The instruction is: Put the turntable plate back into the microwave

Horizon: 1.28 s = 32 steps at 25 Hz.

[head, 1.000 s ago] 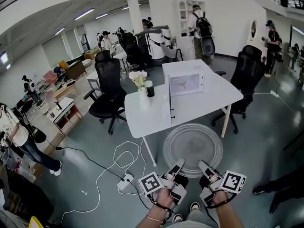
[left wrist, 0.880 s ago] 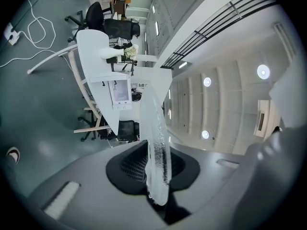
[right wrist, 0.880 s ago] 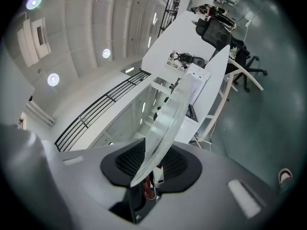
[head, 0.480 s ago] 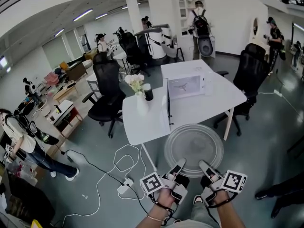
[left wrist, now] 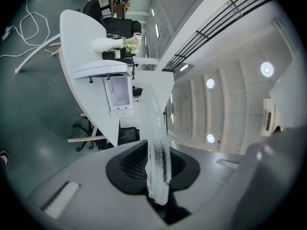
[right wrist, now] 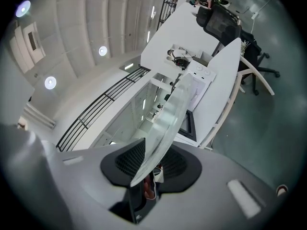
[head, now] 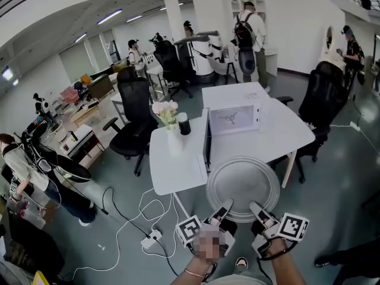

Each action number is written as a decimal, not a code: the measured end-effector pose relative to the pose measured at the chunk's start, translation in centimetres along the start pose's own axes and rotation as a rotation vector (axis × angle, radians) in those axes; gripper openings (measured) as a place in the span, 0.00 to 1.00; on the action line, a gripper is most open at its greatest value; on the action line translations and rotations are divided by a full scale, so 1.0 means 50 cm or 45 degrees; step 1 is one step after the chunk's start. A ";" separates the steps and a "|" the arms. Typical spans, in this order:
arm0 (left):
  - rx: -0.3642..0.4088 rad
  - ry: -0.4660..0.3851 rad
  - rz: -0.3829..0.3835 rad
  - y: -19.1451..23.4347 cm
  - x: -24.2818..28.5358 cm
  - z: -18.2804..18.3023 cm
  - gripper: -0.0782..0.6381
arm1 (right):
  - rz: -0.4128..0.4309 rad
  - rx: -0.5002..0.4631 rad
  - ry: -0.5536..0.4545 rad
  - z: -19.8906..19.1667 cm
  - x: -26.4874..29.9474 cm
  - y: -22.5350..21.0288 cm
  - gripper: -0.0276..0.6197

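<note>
I hold the round glass turntable plate (head: 242, 181) level by its near rim. My left gripper (head: 224, 208) and my right gripper (head: 256, 209) are both shut on that rim, side by side. The plate hovers over the front edge of the white table (head: 178, 165). The white microwave (head: 233, 116) stands further back on the table, its door (head: 206, 140) swung open to the left. In the left gripper view the plate (left wrist: 157, 143) runs edge-on out of the left gripper (left wrist: 156, 176) toward the microwave (left wrist: 119, 92). The right gripper view shows the plate (right wrist: 165, 128) clamped in the right gripper (right wrist: 148, 169).
A vase of flowers (head: 167, 114) and a black cup (head: 184, 124) stand left of the microwave door. Black office chairs (head: 133, 120) (head: 323, 94) flank the table. White cables and a power strip (head: 148, 239) lie on the floor at left. Several people stand further back.
The table and microwave have drawn nearer in the head view. The plate now reaches over the table's front edge. Both grippers keep the same hold on its rim.
</note>
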State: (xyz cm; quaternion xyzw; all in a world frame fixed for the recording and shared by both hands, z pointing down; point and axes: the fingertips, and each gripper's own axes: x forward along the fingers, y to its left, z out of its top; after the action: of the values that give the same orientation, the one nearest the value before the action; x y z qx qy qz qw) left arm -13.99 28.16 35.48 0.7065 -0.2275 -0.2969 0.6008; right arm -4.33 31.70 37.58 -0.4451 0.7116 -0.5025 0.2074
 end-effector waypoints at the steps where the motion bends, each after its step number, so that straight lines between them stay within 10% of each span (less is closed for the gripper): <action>1: 0.000 -0.009 0.001 0.003 0.017 0.006 0.16 | 0.003 -0.006 0.008 0.017 0.010 -0.005 0.19; 32: -0.009 -0.093 0.017 0.129 0.404 0.123 0.16 | 0.202 -0.140 0.121 0.362 0.250 -0.131 0.19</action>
State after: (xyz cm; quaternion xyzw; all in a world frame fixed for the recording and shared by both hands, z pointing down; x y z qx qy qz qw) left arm -3.49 8.95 38.25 0.6914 -0.2530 -0.3194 0.5966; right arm 5.43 10.95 37.97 -0.3738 0.7801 -0.4653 0.1878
